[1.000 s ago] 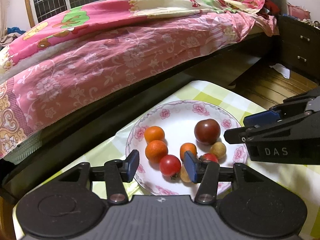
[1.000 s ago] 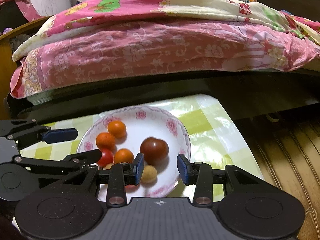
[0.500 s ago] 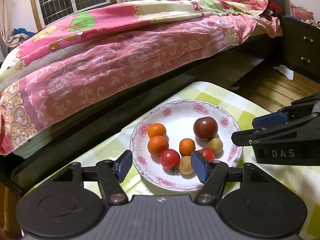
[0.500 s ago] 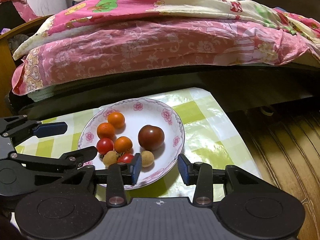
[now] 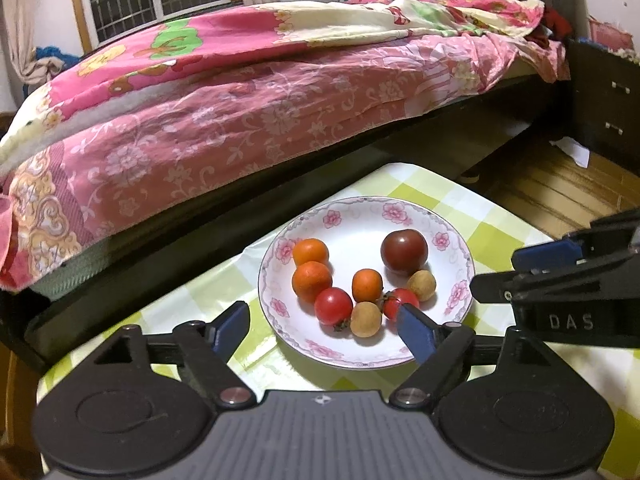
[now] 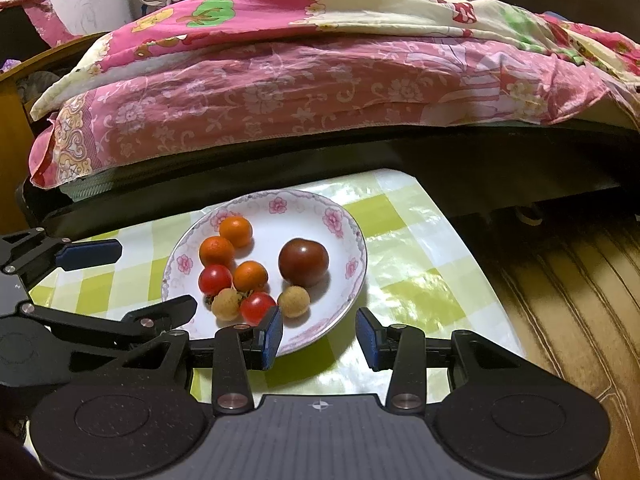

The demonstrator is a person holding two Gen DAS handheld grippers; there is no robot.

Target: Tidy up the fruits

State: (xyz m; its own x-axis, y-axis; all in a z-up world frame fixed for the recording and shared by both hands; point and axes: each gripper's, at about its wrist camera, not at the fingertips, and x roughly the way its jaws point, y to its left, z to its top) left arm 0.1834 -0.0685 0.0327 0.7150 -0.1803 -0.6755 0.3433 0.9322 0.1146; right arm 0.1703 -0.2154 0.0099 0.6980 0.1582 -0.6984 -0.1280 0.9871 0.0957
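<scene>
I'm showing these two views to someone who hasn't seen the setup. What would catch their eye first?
Probably the floral plate on the green-checked tablecloth, holding small fruits: a dark tomato apart on its right, the orange, red and tan ones clustered at its left. Behind it, the bed's pink quilt fills the background. Both grippers, left gripper and right gripper, hover open at the plate's near edge.

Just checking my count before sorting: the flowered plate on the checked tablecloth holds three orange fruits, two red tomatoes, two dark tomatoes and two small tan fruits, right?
Not quite: there is only one dark tomato, not two, as the right wrist view shows. The rest stands: the flowered plate on the checked tablecloth holds three orange fruits, two red tomatoes and two small tan fruits.
</scene>
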